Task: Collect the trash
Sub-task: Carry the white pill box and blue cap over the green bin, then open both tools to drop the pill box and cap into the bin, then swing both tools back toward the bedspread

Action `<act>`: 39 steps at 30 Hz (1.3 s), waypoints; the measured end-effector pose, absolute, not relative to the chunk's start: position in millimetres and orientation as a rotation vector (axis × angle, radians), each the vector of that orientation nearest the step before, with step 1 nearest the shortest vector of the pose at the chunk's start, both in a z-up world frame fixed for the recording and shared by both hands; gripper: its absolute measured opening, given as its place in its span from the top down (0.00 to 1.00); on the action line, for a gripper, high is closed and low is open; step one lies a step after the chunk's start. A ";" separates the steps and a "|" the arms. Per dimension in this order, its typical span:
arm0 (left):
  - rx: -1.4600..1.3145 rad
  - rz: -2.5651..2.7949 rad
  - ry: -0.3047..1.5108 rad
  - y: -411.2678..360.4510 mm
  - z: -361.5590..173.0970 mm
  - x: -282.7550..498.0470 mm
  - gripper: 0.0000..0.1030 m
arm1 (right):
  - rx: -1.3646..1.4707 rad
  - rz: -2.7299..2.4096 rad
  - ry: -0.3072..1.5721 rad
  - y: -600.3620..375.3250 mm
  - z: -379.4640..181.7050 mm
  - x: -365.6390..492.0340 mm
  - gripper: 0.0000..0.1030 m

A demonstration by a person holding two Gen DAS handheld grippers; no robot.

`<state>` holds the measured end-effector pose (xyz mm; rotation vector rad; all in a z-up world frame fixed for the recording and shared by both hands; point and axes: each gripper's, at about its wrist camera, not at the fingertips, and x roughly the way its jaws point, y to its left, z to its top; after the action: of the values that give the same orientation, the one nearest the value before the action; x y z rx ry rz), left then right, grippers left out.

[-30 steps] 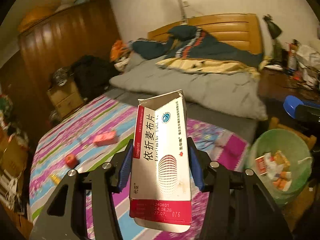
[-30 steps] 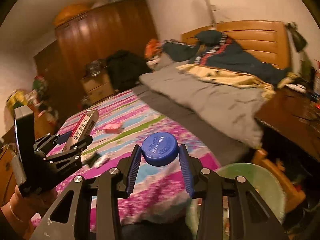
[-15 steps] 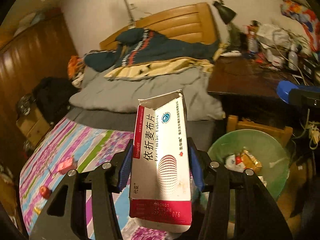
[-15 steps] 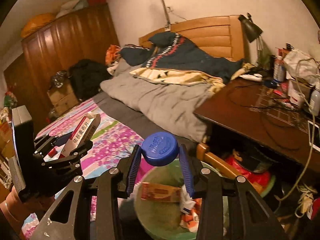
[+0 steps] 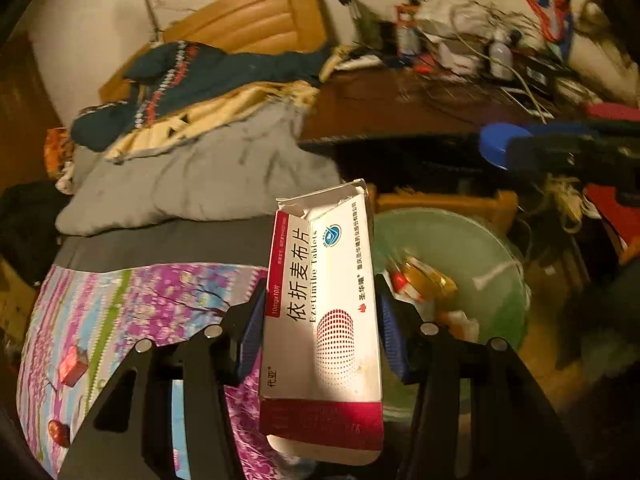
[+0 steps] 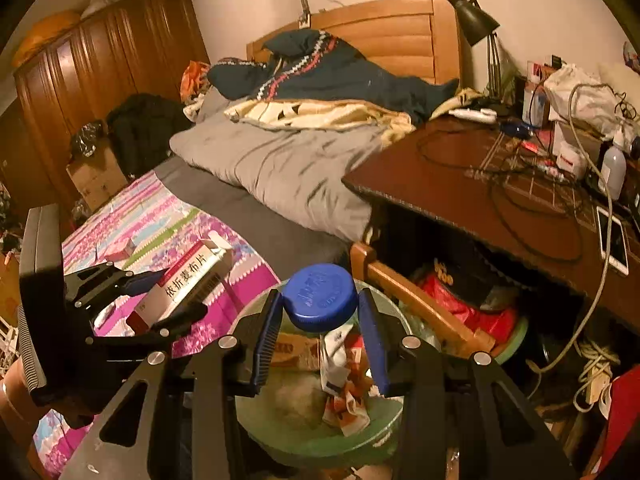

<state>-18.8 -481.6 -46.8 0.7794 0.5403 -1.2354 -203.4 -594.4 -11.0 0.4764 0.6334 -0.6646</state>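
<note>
From the left wrist camera, the left gripper [image 5: 322, 336] has its blue fingers [image 5: 251, 340] clamped on the long sides of a white and red medicine box [image 5: 322, 312], which stands upright with its torn top flap open. Just right of the box and lower down sits the green trash basin [image 5: 496, 248], already holding wrappers. At the far right edge the blue jar lid [image 5: 494, 146] shows side-on in the other gripper, above the basin. To the left, this view alone shows a small red carton [image 5: 72, 366] and a round red thing [image 5: 59, 432] lying on the striped bedspread [image 5: 132, 304]. The cluttered desk [image 5: 400, 104] is blurred here.

The right wrist camera is sharper. The right gripper [image 6: 320, 336] holds the blue jar lid [image 6: 320, 296] between its fingers [image 6: 266, 340], directly over the green trash basin [image 6: 280, 436]; a flat carton and crumpled packets lie inside. To the left the left gripper [image 6: 170, 300] appears from the side, the medicine box [image 6: 188, 280] tilted in it over the bedspread's [image 6: 140, 216] near edge, beside the basin. Only here are the desk [image 6: 440, 176] with cables, the black lamp [image 6: 474, 20] and the wooden wardrobe [image 6: 100, 60] clear.
</note>
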 end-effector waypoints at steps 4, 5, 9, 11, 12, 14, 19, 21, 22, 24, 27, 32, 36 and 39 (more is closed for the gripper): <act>0.813 -1.249 0.550 -484.3 -57.3 -23.1 0.52 | 0.498 -0.660 0.654 -596.3 -23.5 -201.6 0.61; 0.815 -1.249 0.552 -486.5 -57.4 -23.4 0.52 | 0.501 -0.660 0.655 -596.6 -24.6 -200.9 0.61; 0.800 -1.250 0.555 -494.0 -56.1 -24.3 0.47 | 0.496 -0.657 0.656 -600.8 -28.1 -196.7 0.60; 0.796 -1.237 0.586 -499.1 -58.0 -21.5 0.30 | 0.492 -0.662 0.659 -604.6 -29.0 -194.8 0.42; 0.788 -1.233 0.589 -499.1 -57.7 -20.1 0.30 | 0.493 -0.669 0.656 -606.7 -30.2 -194.6 0.40; 0.776 -1.239 0.586 -496.6 -56.1 -18.8 0.29 | 0.507 -0.664 0.652 -610.5 -31.5 -195.8 0.39; 0.762 -1.201 0.603 -491.0 -58.9 -10.1 0.29 | 0.530 -0.666 0.646 -613.3 -35.6 -197.9 0.39; 0.747 -1.181 0.620 -487.6 -60.3 -4.8 0.29 | 0.536 -0.660 0.645 -612.9 -37.5 -197.1 0.39; 0.739 -1.172 0.625 -485.0 -60.6 -2.3 0.29 | 0.535 -0.659 0.648 -612.9 -38.7 -196.0 0.39; 0.727 -1.155 0.629 -480.1 -61.2 1.5 0.29 | 0.537 -0.650 0.649 -609.9 -40.2 -193.2 0.39; 0.719 -1.121 0.627 -472.7 -61.2 8.6 0.29 | 0.547 -0.633 0.630 -606.4 -39.6 -188.6 0.39; 0.659 -1.038 0.622 -451.7 -56.3 28.0 0.28 | 0.535 -0.601 0.590 -593.2 -31.1 -175.9 0.39; 0.590 -0.922 0.621 -421.9 -54.4 52.3 0.25 | 0.497 -0.573 0.562 -576.8 -23.5 -157.6 0.39; 0.566 -0.850 0.616 -394.2 -56.7 67.2 0.25 | 0.489 -0.530 0.559 -562.7 -23.1 -135.5 0.39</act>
<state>67.2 -394.2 -56.7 0.5664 0.6155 -0.8500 -135.5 -562.7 -23.1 0.4893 0.5588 -0.5304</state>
